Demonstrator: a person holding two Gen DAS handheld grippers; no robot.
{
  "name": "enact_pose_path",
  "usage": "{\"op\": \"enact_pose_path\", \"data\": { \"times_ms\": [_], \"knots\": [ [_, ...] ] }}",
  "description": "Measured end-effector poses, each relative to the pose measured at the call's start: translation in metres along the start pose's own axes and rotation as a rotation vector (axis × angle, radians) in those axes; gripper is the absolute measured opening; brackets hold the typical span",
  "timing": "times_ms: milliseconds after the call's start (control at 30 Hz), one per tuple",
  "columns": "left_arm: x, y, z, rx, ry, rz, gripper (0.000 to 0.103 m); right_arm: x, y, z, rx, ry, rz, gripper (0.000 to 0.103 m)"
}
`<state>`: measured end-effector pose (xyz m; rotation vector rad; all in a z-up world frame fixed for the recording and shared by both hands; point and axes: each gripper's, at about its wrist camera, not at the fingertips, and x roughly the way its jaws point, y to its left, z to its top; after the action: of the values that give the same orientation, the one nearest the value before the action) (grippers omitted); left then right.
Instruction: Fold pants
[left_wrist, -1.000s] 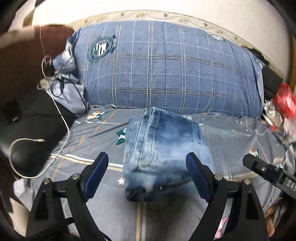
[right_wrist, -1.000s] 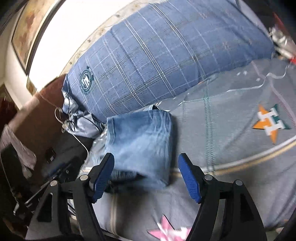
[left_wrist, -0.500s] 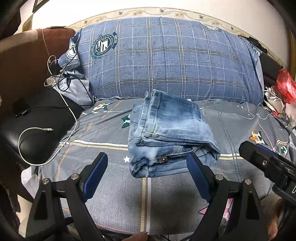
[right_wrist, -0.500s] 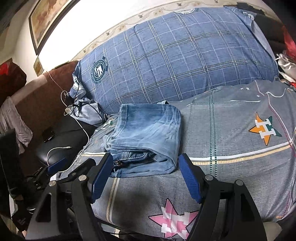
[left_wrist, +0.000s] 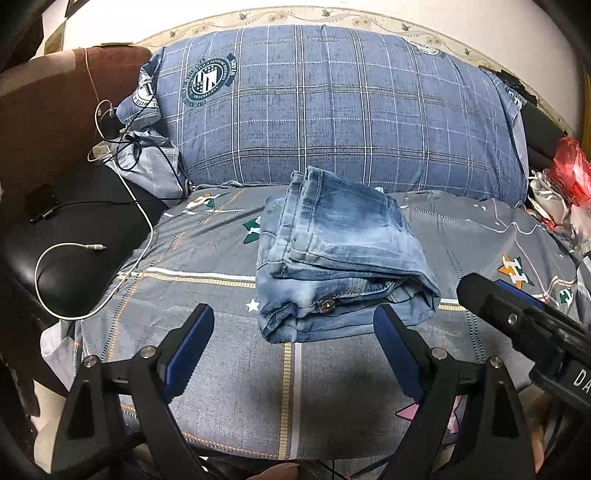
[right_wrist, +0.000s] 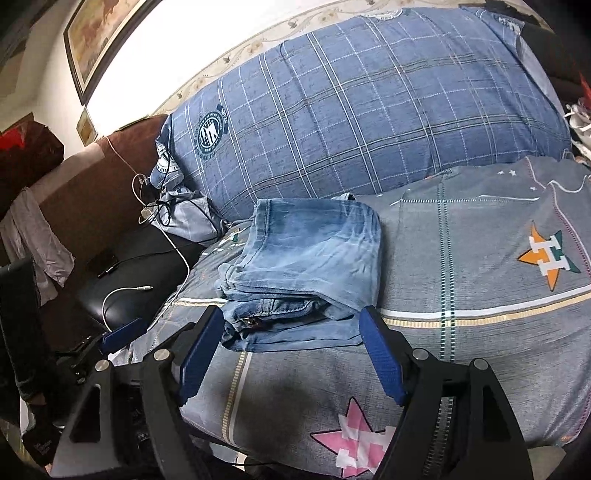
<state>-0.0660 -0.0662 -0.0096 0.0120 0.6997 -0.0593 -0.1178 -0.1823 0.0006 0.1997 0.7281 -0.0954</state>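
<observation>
Left wrist view: my left gripper (left_wrist: 291, 339) has its fingers spread, holding nothing; the folded jeans (left_wrist: 340, 258) lie on the bed (left_wrist: 207, 258) just ahead, long axis running away toward the pillow (left_wrist: 332, 110).

Right wrist view: my right gripper (right_wrist: 291, 354) is likewise spread and empty, jeans (right_wrist: 306, 266) ahead (both about equally near). Since a second ago, both have backed off.

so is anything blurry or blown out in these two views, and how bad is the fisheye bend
Left wrist view: sharp on the folded jeans, evenly lit, with the pillow bowed by the lens and dark corners. Right wrist view: also sharp, but the wall at top left is blown out white and the bedsheet lines curve strongly.
</observation>
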Motion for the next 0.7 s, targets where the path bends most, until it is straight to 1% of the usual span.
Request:
{"op": "enact_pose_path", "data": {
  "times_ms": [133,233,300,700],
  "knots": [
    [0.006,0.001,-0.001,0.005,0.022,0.000,0.089,0.006,-0.003,0.002,0.016,0.010,0.008,0.076],
    [0.010,0.003,-0.002,-0.001,0.042,-0.012,0.089,0.008,-0.002,0.002,0.010,0.008,-0.018,0.076],
    [0.011,0.004,-0.001,-0.005,0.046,-0.015,0.089,0.009,-0.001,0.002,0.000,0.004,-0.038,0.076],
    [0.012,0.007,-0.003,-0.008,0.057,-0.017,0.089,0.014,-0.001,0.002,-0.012,0.012,-0.055,0.076]
  ]
}}
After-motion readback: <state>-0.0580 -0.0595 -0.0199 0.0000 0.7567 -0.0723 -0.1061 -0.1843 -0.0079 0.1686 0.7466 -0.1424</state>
